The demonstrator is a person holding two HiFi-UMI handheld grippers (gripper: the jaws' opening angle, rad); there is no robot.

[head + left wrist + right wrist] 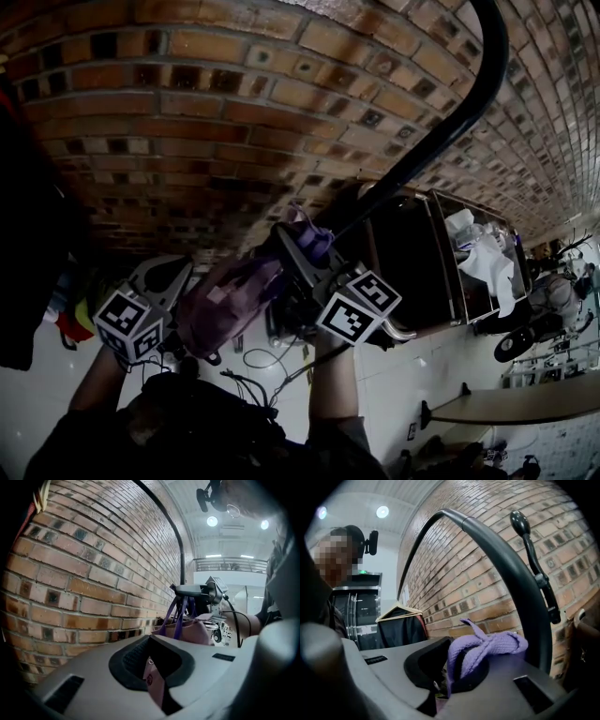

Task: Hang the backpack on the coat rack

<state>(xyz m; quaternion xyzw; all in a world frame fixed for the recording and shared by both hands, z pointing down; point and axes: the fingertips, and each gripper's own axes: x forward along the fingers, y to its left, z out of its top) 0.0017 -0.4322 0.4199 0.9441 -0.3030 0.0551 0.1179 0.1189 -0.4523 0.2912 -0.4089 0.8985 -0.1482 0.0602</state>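
A mauve backpack (230,302) hangs between my two grippers in front of a brick wall (216,112). My right gripper (298,255) is shut on its purple webbing strap (485,648), which bunches over the jaws. Just beyond that strap the coat rack's black curved bar (520,583) arches up, with a knobbed hook (530,543) behind it. My left gripper (187,302) is shut on a fold of the backpack's pink fabric (154,684). In the left gripper view the backpack (194,631) dangles by its straps (180,613) from the right gripper (206,590).
A dark garment on a wooden hanger (398,620) hangs by the wall; dark clothes (28,234) fill the head view's left. A metal bin with white paper (473,258) stands at right, and a table edge (525,403) is at the lower right. Cables (258,366) trail below.
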